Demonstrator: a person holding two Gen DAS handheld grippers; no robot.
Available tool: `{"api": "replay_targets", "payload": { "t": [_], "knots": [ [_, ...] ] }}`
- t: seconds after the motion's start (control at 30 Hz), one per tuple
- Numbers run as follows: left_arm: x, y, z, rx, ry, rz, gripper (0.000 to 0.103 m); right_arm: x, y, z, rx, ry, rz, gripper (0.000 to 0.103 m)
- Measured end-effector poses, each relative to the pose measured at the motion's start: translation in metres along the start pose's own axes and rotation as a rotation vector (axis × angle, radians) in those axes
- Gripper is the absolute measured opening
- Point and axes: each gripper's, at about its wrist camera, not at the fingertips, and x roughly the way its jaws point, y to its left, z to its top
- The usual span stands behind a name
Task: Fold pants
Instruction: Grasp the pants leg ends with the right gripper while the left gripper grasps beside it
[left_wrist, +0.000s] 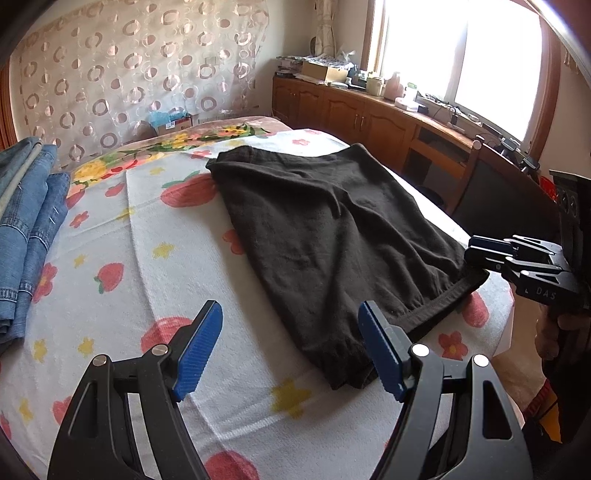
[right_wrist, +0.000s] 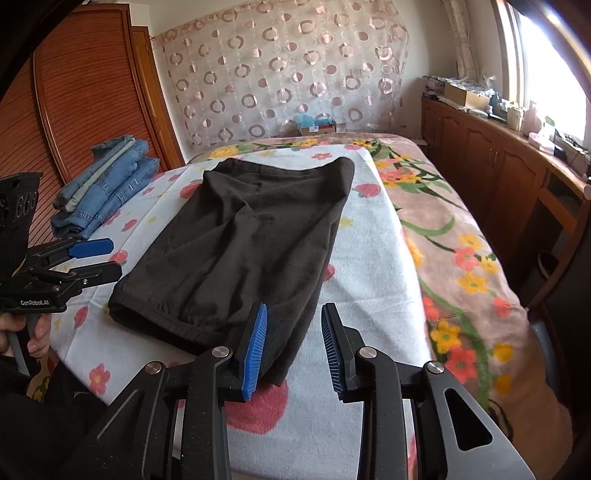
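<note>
— Item one, the biggest?

— The bed (right_wrist: 461, 236), running away ahead of both my tongs, with a flowered blanket (right_wrist: 443, 206) on it and a pale strawberry-print towel (left_wrist: 155, 236) spread over that.

— Next?

— The black pants (left_wrist: 325, 236), folded into a short block, flat on the towel. They lie just ahead of my tongs, hem end nearest me, waist end farthest.

— Anything else of cloth?

— A stack of folded jeans (right_wrist: 107, 184), well off to the left of the left tongs, at the towel's far left edge.

— Now the tongs.

— Left tongs (left_wrist: 291, 347): released, blue pads (left_wrist: 199, 350) spread wide. The near left corner of the pants sits just in front of my right-hand pad; nothing is between the pads but towel. Right tongs (right_wrist: 293, 347): released, pads parted by a narrower gap. The near right corner of the pants lies by the left pad (right_wrist: 255, 347); whether it touches I cannot tell. The gap itself shows only towel.

— And you?

— My hand (right_wrist: 26, 332) wraps the left handle, low at the edge of the right tongs' view.
</note>
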Motion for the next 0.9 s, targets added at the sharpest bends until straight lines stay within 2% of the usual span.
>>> {"api": "replay_targets", "payload": {
  "t": [0.23,0.33,0.53,0.67,0.8,0.87,0.9],
  "knots": [
    [0.011,-0.003,-0.005,0.006,0.032,0.001,0.077,0.010,0.006,-0.002,0.011,0.023,0.022,0.039],
    [0.016,-0.002,-0.007,0.003,0.049,0.000,0.077,0.018,0.009,-0.003,-0.002,0.058,-0.002,0.039],
    [0.022,-0.003,-0.012,-0.003,0.066,-0.006,0.077,0.017,0.015,-0.005,-0.020,0.050,-0.015,0.039],
    [0.022,-0.005,-0.013,0.005,0.063,0.004,0.077,0.017,0.015,-0.006,-0.020,0.048,0.007,0.025],
    [0.021,-0.006,-0.014,0.000,0.060,-0.018,0.076,0.018,0.017,-0.008,-0.032,0.041,0.012,0.022],
    [0.019,-0.008,-0.014,0.000,0.059,-0.042,0.068,0.018,0.016,-0.009,-0.029,0.040,0.015,0.022],
    [0.018,-0.009,-0.015,0.005,0.059,-0.048,0.066,0.018,0.015,-0.009,-0.028,0.039,0.017,0.022]
  ]
}}
